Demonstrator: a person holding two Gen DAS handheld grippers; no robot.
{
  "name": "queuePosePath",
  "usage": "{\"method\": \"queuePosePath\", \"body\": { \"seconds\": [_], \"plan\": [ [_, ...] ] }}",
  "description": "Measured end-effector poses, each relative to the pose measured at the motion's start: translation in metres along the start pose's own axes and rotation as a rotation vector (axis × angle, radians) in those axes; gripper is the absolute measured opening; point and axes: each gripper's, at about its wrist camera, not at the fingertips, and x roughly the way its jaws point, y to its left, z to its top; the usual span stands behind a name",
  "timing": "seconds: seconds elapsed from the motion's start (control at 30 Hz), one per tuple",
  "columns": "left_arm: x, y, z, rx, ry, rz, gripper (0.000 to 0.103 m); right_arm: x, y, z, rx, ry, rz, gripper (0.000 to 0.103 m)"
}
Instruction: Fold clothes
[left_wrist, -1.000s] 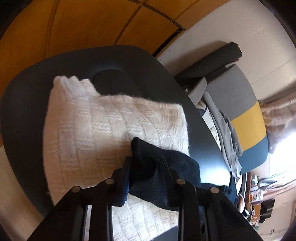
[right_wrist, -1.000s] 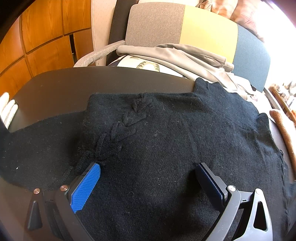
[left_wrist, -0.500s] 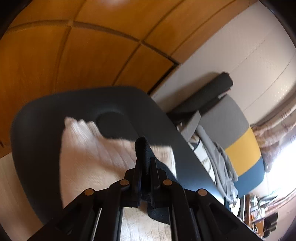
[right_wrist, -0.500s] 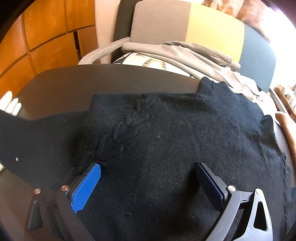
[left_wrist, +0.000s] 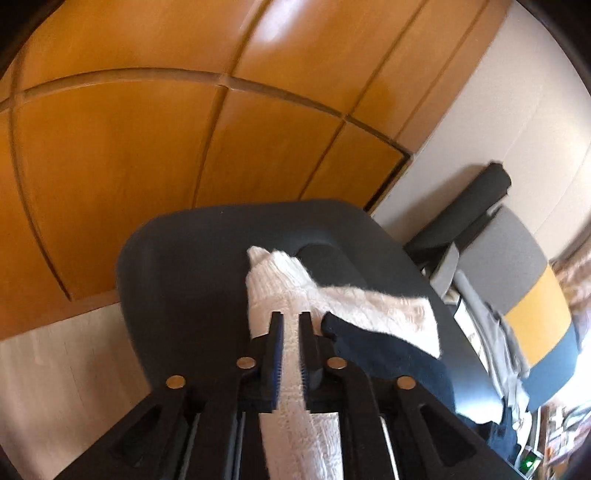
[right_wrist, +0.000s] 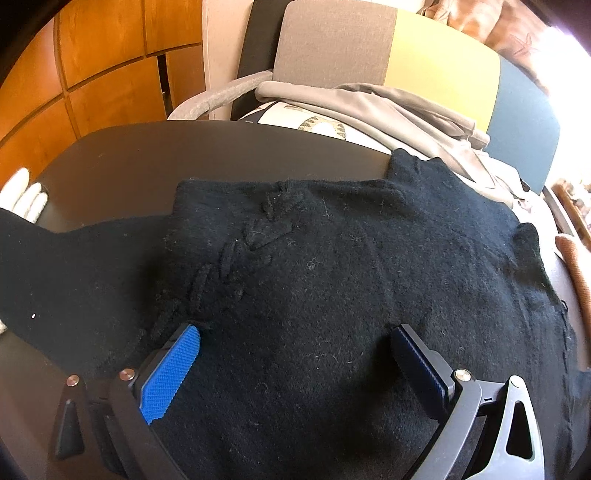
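**Lying flat: black sweater under a spread gripper**

Covering most of the dark table (right_wrist: 122, 155) in the right wrist view, the black sweater (right_wrist: 332, 280) lies flat, a braided cable pattern running from its centre toward 8 o'clock and one sleeve (right_wrist: 55, 266) stretched out toward 9 o'clock. The right gripper (right_wrist: 295, 336) rests low over the knit with its fingers wide apart, nothing between them. In the left wrist view the sleeve end (left_wrist: 384, 354) lies over a folded white knit (left_wrist: 354, 306) at 3 o'clock of the left gripper (left_wrist: 290, 321), whose fingers stand close together; white knit shows through the narrow gap, and whether they grip it I cannot tell. Beyond the table, at 1 o'clock, a chair (right_wrist: 443, 55) in grey, yellow and blue carries a grey garment (right_wrist: 388, 107). Wooden panels (left_wrist: 147, 147) fill the background
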Motion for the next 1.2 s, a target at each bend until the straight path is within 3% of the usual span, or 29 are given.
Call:
{"method": "queuePosePath", "body": {
  "seconds": [0.07, 0.23, 0.33, 0.43, 0.5, 0.6, 0.73, 0.87, 0.97, 1.2],
  "plan": [
    [-0.013, -0.013, 0.002, 0.046, -0.023, -0.018, 0.016, -0.004, -0.004, 0.002, -0.001, 0.002, 0.020, 0.103],
    [-0.020, -0.119, -0.025, 0.383, 0.068, -0.242, 0.024, -0.026, -0.021, 0.014, 0.053, -0.080, 0.052, 0.103],
    [-0.004, -0.194, -0.066, 0.557, 0.155, -0.363, 0.025, -0.026, -0.027, 0.027, 0.046, -0.085, 0.045, 0.103],
    [0.020, -0.258, -0.117, 0.654, 0.265, -0.461, 0.025, -0.016, -0.031, 0.038, 0.058, -0.067, 0.029, 0.103],
    [0.037, -0.286, -0.146, 0.696, 0.323, -0.479, 0.025, -0.007, -0.033, 0.045, 0.065, -0.051, 0.033, 0.103],
    [0.067, -0.313, -0.184, 0.743, 0.401, -0.466, 0.025, 0.014, -0.030, 0.058, 0.030, -0.008, 0.031, 0.103],
    [0.097, -0.301, -0.212, 0.733, 0.419, -0.289, 0.025, 0.038, -0.026, 0.060, -0.006, 0.019, 0.004, 0.103],
    [0.107, -0.260, -0.212, 0.599, 0.405, -0.252, 0.018, 0.042, -0.026, 0.060, 0.003, -0.022, -0.024, 0.103],
    [0.101, -0.252, -0.213, 0.575, 0.380, -0.227, 0.013, 0.046, -0.028, 0.063, 0.009, -0.029, -0.035, 0.103],
    [0.089, -0.249, -0.222, 0.544, 0.343, -0.160, 0.013, 0.048, -0.027, 0.065, 0.014, -0.031, -0.040, 0.103]
  ]
}}
